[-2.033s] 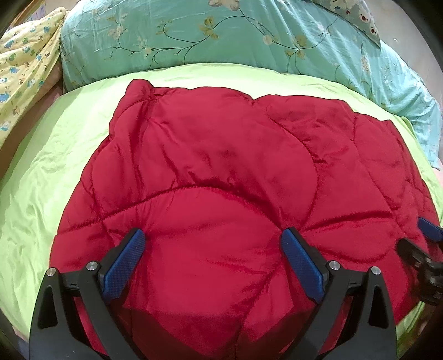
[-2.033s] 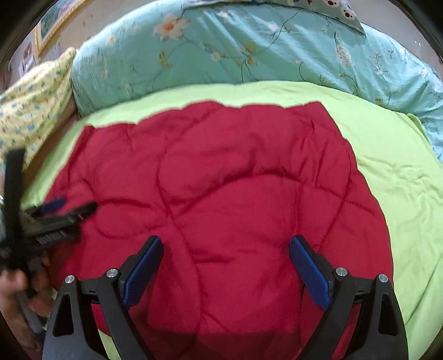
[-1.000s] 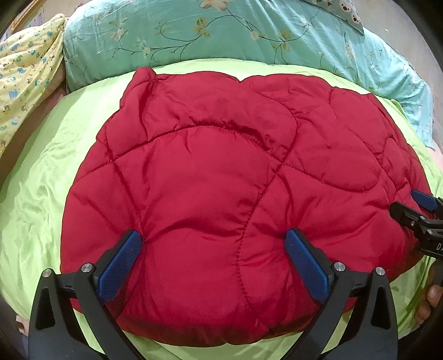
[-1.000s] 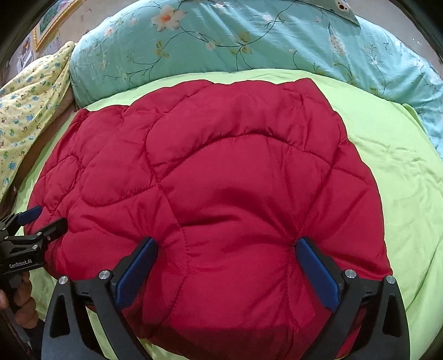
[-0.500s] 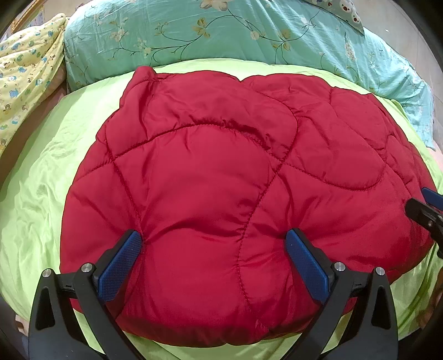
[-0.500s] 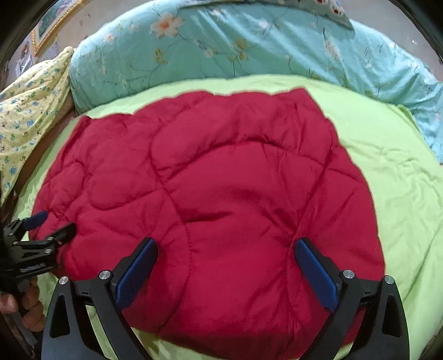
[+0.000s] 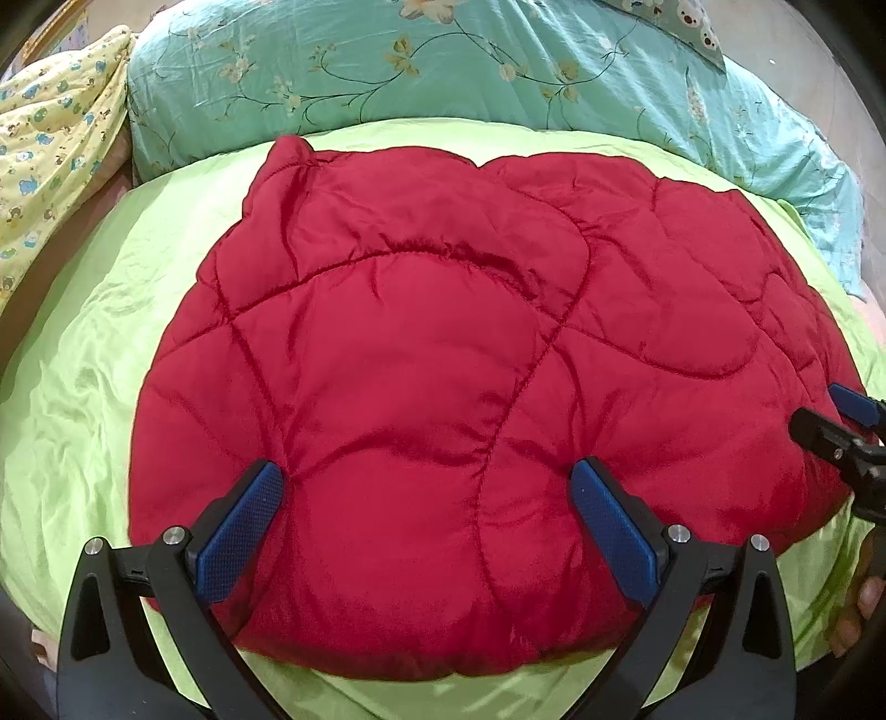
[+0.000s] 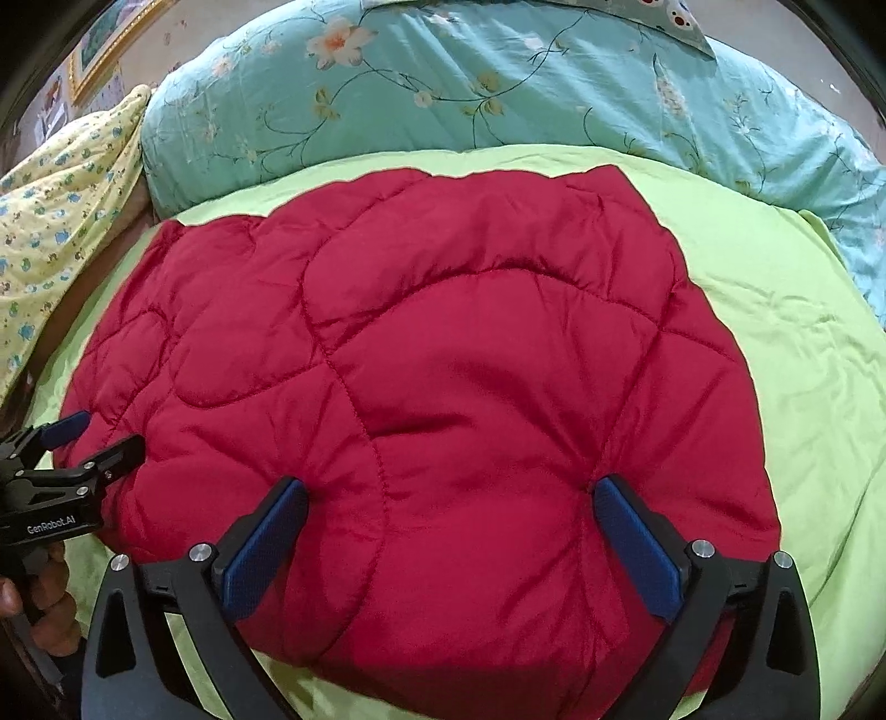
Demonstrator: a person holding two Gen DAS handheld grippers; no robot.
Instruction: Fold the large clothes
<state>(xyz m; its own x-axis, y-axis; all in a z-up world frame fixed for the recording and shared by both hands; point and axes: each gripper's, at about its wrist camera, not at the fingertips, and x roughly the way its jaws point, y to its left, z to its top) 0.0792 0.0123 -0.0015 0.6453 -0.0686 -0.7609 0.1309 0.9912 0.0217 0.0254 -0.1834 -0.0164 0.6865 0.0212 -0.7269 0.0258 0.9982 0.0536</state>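
A red quilted puffy garment (image 7: 454, 354) lies folded into a rounded bundle on the lime green bed sheet (image 7: 94, 354); it also shows in the right wrist view (image 8: 443, 387). My left gripper (image 7: 426, 498) is open, its blue pads resting on the garment's near left part with nothing pinched. My right gripper (image 8: 448, 504) is open, its pads resting on the garment's near right part. The right gripper shows at the right edge of the left wrist view (image 7: 841, 421). The left gripper shows at the left edge of the right wrist view (image 8: 88, 443).
A teal floral duvet (image 7: 443, 66) lies along the far side of the bed. A yellow patterned blanket (image 7: 50, 133) hangs at the far left. The green sheet (image 8: 803, 343) is bare to the right of the garment. A framed picture (image 8: 105, 44) hangs on the wall.
Two seconds ago both grippers were lower and closer over the garment. They have since pulled back and up, so the garment's near edge and the green sheet show. Little has changed in the last half second.
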